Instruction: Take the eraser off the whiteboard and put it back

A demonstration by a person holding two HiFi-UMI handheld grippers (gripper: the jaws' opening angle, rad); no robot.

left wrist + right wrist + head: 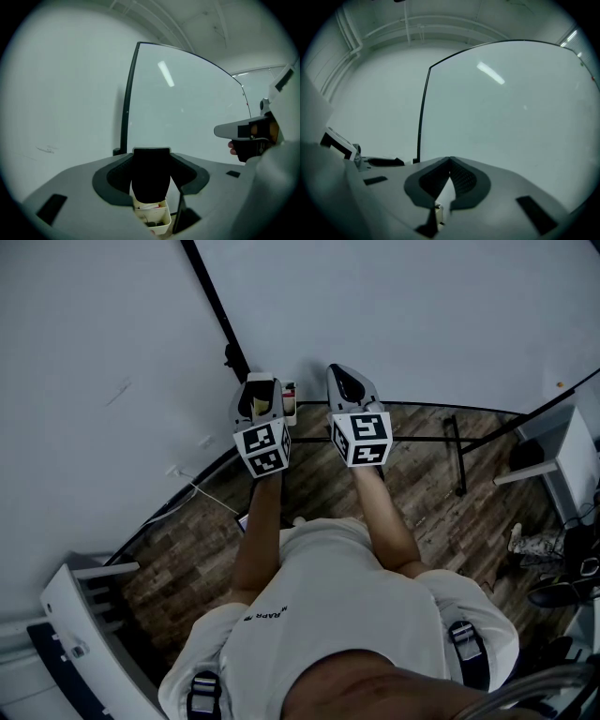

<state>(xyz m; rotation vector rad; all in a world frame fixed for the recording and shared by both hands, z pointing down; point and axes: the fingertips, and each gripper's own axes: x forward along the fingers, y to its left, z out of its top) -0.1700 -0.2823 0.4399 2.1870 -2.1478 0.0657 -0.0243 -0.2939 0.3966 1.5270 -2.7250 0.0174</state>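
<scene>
Facing the whiteboard (pixel 187 117) at 12 o'clock, the left gripper (pixel 151 157) clamps the eraser (pixel 150 180), long axis upright, near the board, with the tray (pixel 161 221) at 6 o'clock. The right gripper (pixel 450 161) sits alongside, pinched closed and empty.

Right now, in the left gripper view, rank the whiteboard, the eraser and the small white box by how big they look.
1. Whiteboard, largest by far.
2. Eraser, right at the camera, so nearness enlarges it.
3. White box, partly hidden below the eraser, so its real size against the eraser is unsure.
</scene>
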